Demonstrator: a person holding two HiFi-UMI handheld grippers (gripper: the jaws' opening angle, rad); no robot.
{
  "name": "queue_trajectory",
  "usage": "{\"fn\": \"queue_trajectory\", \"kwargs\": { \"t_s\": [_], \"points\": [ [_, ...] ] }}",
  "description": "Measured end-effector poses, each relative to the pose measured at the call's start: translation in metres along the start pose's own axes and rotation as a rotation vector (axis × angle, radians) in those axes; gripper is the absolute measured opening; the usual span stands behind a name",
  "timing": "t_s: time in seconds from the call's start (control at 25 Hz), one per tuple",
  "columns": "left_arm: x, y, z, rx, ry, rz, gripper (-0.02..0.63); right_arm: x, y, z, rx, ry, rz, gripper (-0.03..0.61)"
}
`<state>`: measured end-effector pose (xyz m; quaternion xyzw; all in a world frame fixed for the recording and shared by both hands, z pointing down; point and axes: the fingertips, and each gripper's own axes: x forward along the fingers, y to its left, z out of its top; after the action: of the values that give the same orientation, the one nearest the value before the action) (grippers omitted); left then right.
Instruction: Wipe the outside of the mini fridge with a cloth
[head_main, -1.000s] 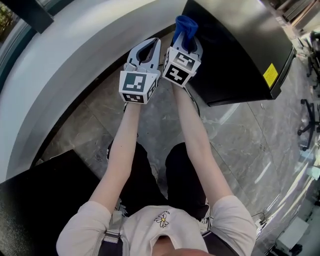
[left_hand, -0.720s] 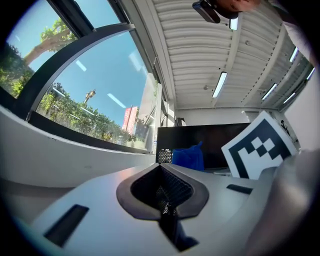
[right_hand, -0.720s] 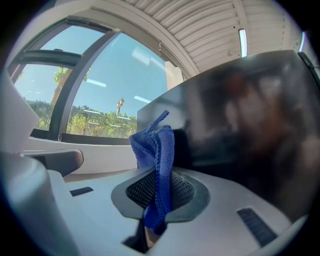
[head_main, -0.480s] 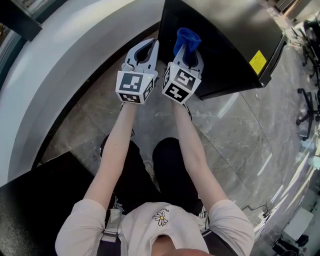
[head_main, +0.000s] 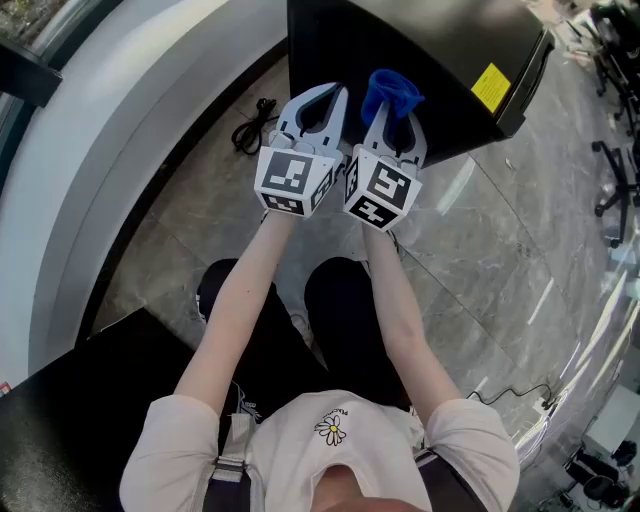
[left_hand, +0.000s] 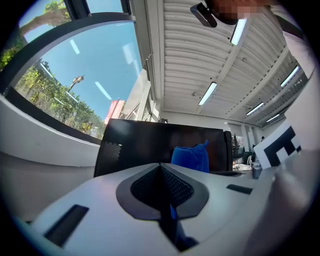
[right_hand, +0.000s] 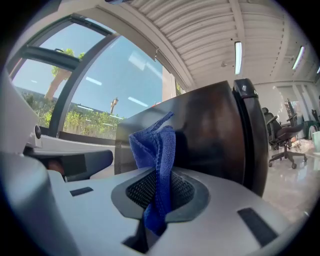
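Pinches the blue cloth (right_hand: 157, 150) in the right gripper (head_main: 393, 128), bunched end raised near the mini fridge (head_main: 430, 60), on the floor (head_main: 480, 270) by the curved wall (head_main: 130, 130). Holds the left gripper (head_main: 318, 105) pressed together, empty. Shows no clear contact; probably leaves the wiping mostly undone.

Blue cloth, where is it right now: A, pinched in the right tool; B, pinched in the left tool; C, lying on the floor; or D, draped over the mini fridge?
A: the right gripper view shows the blue cloth clamped in the shut jaws of the right tool.
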<state>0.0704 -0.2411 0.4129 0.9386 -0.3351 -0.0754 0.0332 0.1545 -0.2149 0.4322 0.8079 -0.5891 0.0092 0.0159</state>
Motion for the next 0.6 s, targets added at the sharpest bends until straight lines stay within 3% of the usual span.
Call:
{"fn": "queue_trajectory", "kwargs": {
  "t_s": [0.24,0.4,0.6],
  "points": [
    [0.017,-0.039,-0.003,-0.03,0.009,-0.057,0.005,-0.022,-0.031,0.008,-0.017,0.006,-0.01,0.061],
    [0.019,-0.059,0.004,0.009,-0.004,-0.119,0.005,-0.028,-0.039,0.011,-0.004,0.01,0.008,0.061],
    [0.014,-0.061,-0.001,0.012,0.007,-0.107,0.005,-0.039,-0.053,0.012,-0.009,-0.002,-0.023,0.061]
  ]
}}
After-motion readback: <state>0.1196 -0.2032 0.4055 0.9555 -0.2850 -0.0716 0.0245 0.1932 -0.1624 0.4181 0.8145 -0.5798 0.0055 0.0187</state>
